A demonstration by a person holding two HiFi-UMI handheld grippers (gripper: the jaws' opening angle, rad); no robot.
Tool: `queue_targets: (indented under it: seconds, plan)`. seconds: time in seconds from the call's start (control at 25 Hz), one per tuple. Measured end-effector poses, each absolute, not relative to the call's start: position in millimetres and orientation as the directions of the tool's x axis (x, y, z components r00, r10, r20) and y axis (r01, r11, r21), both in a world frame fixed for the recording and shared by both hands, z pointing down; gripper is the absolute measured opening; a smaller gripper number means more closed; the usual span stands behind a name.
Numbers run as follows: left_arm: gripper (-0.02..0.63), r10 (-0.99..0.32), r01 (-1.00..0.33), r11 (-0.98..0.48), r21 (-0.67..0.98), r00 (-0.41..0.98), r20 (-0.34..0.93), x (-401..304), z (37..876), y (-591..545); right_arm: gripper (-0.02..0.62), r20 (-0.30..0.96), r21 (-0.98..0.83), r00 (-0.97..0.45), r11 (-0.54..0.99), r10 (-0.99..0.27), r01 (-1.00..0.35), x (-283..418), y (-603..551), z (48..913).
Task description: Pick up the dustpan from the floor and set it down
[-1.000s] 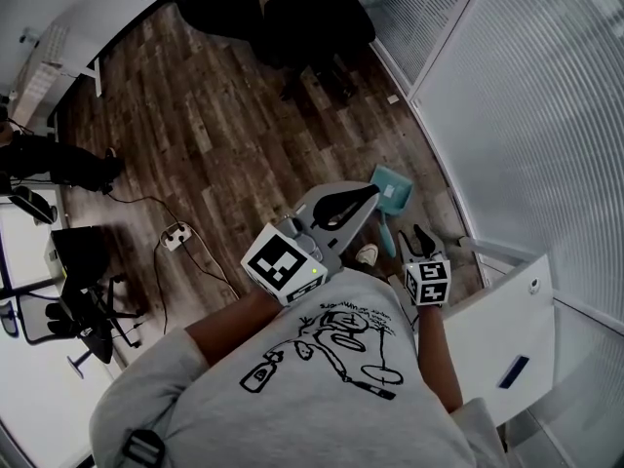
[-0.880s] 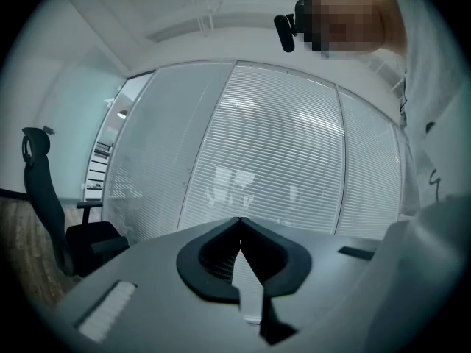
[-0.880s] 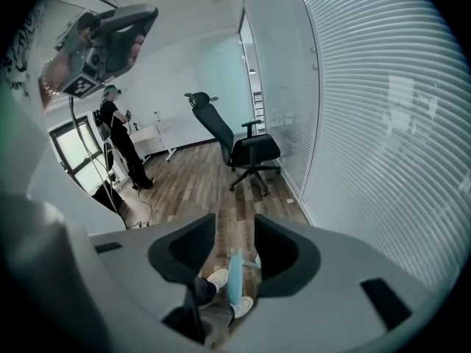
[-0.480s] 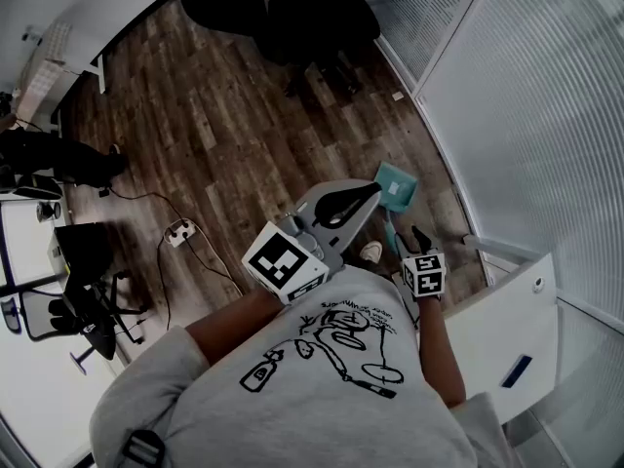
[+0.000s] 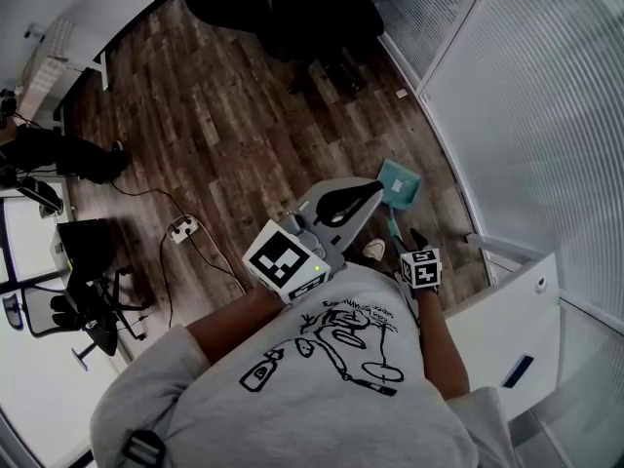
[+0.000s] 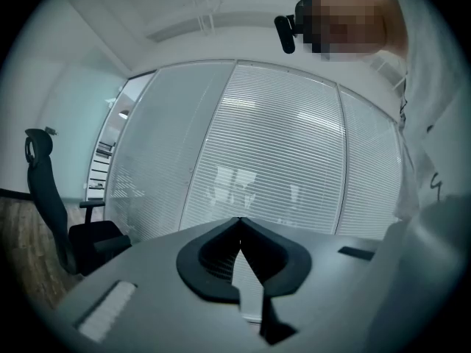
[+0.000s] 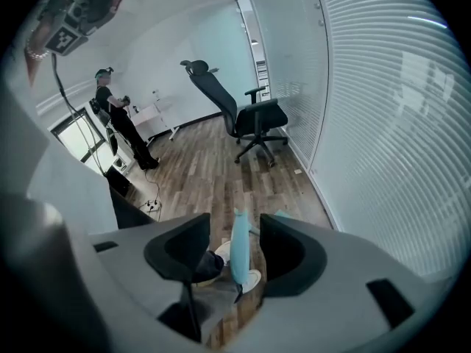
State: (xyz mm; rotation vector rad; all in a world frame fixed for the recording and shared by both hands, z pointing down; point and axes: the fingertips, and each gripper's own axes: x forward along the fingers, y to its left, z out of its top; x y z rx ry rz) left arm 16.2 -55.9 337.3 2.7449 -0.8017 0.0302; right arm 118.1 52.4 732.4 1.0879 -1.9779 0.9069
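Note:
The teal dustpan (image 5: 398, 183) lies on the wood floor by the glass wall, its long handle (image 5: 391, 224) reaching back toward me. My right gripper (image 5: 409, 239) hangs over the handle's near end, pointing steeply down. In the right gripper view the teal handle (image 7: 239, 248) runs up between the jaws, which have just been opening; neither pad touches it. My left gripper (image 5: 359, 200) is held level in front of my chest, its jaws shut on nothing, the tips (image 6: 239, 223) meeting.
A glass wall with blinds (image 5: 526, 115) curves along the right. Two black office chairs (image 5: 312, 18) stand at the far end. A power strip (image 5: 181, 228) with cables lies to the left. A white cabinet (image 5: 497, 330) stands at my right. My shoe (image 5: 371, 251) is beside the handle.
My right gripper has dropped toward the dustpan handle, with its jaws spread wider. The left gripper has stayed where it was.

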Motion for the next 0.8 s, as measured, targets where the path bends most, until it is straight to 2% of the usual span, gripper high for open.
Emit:
queue_targets:
  seconds: [0.8]
  plan:
    - [0.002,-0.548,-0.562,-0.786,0.257,0.826,0.13,8,346,-60,0.193,0.868,-0.295,-0.423,0.413,-0.261,-0.861,105,59,794]
